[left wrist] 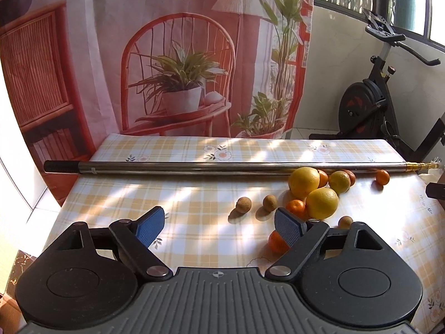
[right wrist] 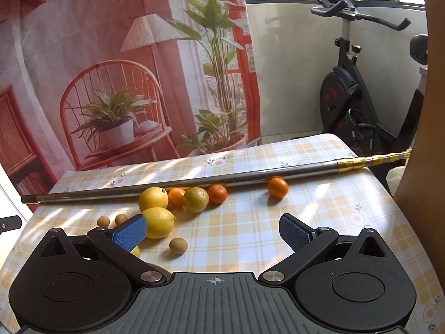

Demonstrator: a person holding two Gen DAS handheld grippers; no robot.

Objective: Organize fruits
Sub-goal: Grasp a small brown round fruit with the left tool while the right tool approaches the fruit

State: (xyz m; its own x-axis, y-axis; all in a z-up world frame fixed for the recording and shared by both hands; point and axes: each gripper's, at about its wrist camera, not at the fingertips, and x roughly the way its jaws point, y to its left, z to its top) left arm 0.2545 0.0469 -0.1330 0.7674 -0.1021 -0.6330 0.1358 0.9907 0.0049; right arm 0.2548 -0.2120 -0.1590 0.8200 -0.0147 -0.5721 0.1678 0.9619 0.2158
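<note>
Nearest lemon [right wrist: 159, 222] touching right gripper [right wrist: 214, 232] L pad (jaws wide)

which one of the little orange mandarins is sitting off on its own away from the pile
The mandarin farthest right, just in front of the metal pole near its gold end. The other mandarins sit packed among the lemons.

Checked tablecloth [left wrist: 194, 194] in pale yellow-orange and white, printed with small white flowers. Yellow round citrus fruits [left wrist: 322, 203]; one greenish-yellow [right wrist: 196, 199]. Small orange mandarins [right wrist: 277, 187]. Small tan-brown round fruits [left wrist: 243, 204]. Silver metal pole [left wrist: 194, 167] with black grip and gold end. Gripper pads [right wrist: 130, 232] blue, dotted; arms black. Backdrop curtain [left wrist: 167, 55] red-pink with green plants.
</note>
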